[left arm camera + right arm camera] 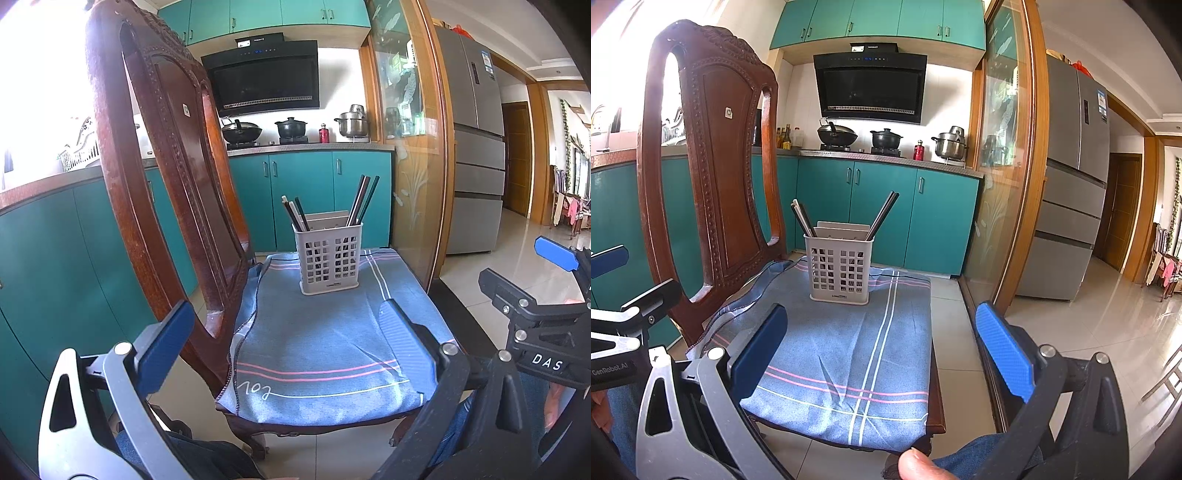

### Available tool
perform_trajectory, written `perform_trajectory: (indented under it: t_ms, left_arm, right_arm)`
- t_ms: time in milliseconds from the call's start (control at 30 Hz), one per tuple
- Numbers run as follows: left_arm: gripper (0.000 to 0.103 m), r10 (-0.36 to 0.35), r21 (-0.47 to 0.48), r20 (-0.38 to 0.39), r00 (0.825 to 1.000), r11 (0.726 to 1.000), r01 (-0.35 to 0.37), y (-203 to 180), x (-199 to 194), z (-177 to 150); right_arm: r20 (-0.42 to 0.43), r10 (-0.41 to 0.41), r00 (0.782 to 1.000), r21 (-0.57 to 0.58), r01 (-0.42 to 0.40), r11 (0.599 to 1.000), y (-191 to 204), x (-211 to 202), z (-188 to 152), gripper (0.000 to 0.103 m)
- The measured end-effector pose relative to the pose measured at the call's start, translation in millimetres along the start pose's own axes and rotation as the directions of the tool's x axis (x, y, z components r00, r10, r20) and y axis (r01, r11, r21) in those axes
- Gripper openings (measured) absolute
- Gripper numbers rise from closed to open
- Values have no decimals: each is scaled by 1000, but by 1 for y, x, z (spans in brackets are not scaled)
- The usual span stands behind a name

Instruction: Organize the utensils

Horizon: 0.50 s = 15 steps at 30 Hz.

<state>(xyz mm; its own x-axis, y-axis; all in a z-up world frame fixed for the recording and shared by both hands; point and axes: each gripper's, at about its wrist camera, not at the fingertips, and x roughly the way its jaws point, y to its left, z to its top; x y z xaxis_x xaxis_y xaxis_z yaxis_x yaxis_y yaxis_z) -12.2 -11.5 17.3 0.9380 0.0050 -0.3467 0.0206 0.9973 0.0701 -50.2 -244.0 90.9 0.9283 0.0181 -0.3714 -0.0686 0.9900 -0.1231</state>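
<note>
Both the left gripper (284,332) and right gripper (890,339) gape wide with nothing held, near the chair's (713,147) front edge, while chopsticks (364,199) stand in the basket (328,258) on the blue cloth (325,347).

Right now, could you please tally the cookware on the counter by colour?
Black: 2, the wok and the lidded pot.
Silver: 1, the steel pot.
Total: 3.
</note>
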Motion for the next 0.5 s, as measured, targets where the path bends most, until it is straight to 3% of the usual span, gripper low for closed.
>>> perform_trajectory:
  t_ms: [500]
  left_arm:
    - [99, -8, -6, -8, 1000, 1000, 8, -4, 2, 0]
  right_arm:
    - [-11, -6, 1000, -3, 6, 1000, 5, 0, -2, 100]
